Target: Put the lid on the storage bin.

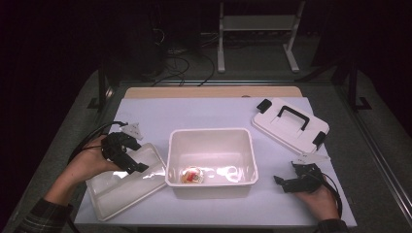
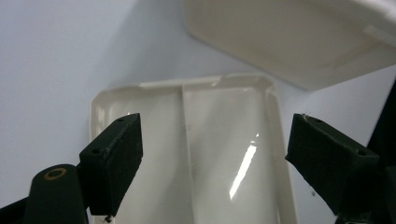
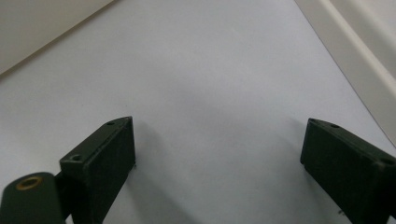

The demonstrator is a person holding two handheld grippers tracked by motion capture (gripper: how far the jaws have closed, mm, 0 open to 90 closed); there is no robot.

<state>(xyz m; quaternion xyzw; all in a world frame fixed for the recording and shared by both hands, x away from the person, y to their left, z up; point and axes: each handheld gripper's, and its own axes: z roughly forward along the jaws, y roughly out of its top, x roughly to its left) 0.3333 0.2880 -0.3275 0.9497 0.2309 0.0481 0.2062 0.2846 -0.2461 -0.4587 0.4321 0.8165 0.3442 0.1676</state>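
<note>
A white bin (image 1: 212, 156) stands open in the middle of the counter (image 1: 204, 114). In its near left corner lies one small round item (image 1: 192, 175), red and yellow; too small to tell what it is. The remaining floor of the bin is bare and shiny.

Just left of the bin, touching or nearly touching its left wall, a shallow white tray (image 1: 125, 182) lies tilted toward the near left. A ridge splits it into two compartments, and both hold nothing. The left tool (image 1: 127, 154) hovers over the far part of this tray, jaws spread wide, gripping nothing. In the left gripper view the tray (image 2: 224, 154) lies between the jaws of the left tool (image 2: 212, 154), with the bin's outer wall (image 2: 299, 42) beyond it.

At the far right a white lid (image 1: 289, 124) with a black handle and black clips lies flat, well apart from the bin.

The right tool (image 1: 287, 182) sits near the right side of the bin, low over the counter, jaws apart and empty. In the right gripper view the right tool (image 3: 217, 154) has bare counter (image 3: 210, 84) between its jaws.
</note>
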